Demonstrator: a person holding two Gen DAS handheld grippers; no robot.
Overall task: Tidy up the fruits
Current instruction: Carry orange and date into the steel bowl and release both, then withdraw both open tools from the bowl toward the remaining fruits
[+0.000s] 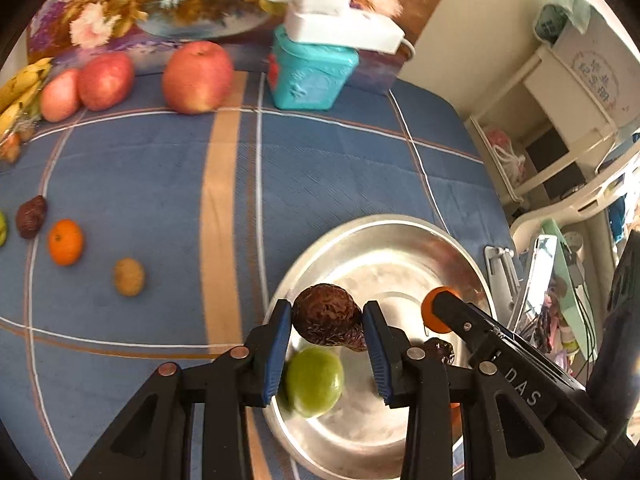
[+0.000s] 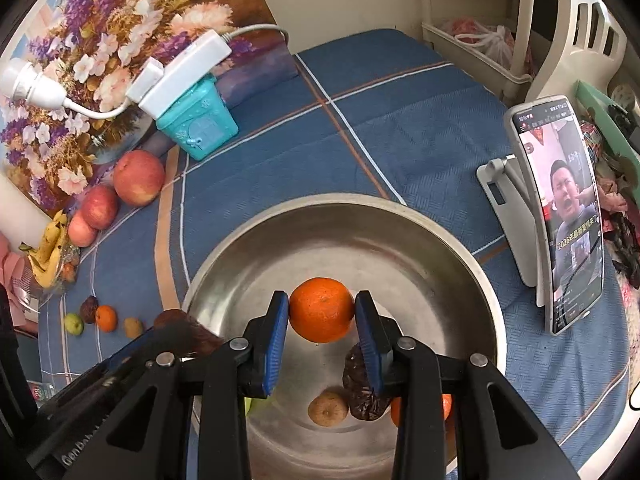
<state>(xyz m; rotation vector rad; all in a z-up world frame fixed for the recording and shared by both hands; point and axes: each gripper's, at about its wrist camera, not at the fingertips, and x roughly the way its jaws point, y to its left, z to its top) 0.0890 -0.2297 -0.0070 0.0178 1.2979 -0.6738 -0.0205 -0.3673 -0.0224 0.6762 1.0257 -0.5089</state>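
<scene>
My left gripper [image 1: 326, 322] is shut on a wrinkled dark brown fruit [image 1: 326, 316] above the near left part of the steel bowl [image 1: 384, 236]. A green fruit [image 1: 316, 382] lies in the bowl just below it. My right gripper [image 2: 322, 314] is shut on a tangerine [image 2: 322, 308] over the middle of the steel bowl [image 2: 340, 208]. Beneath it in the bowl lie a small brown fruit [image 2: 328, 408], a dark wrinkled fruit [image 2: 362, 392] and another tangerine [image 2: 400, 410], partly hidden by the fingers.
On the blue checked cloth at the left lie a tangerine [image 1: 66, 242], a dark wrinkled fruit [image 1: 31, 216] and a small brown fruit [image 1: 129, 277]. Apples [image 1: 198, 76] and bananas [image 1: 20, 88] sit at the back. A teal box [image 1: 310, 76] and a phone on a stand [image 2: 560, 216] flank the bowl.
</scene>
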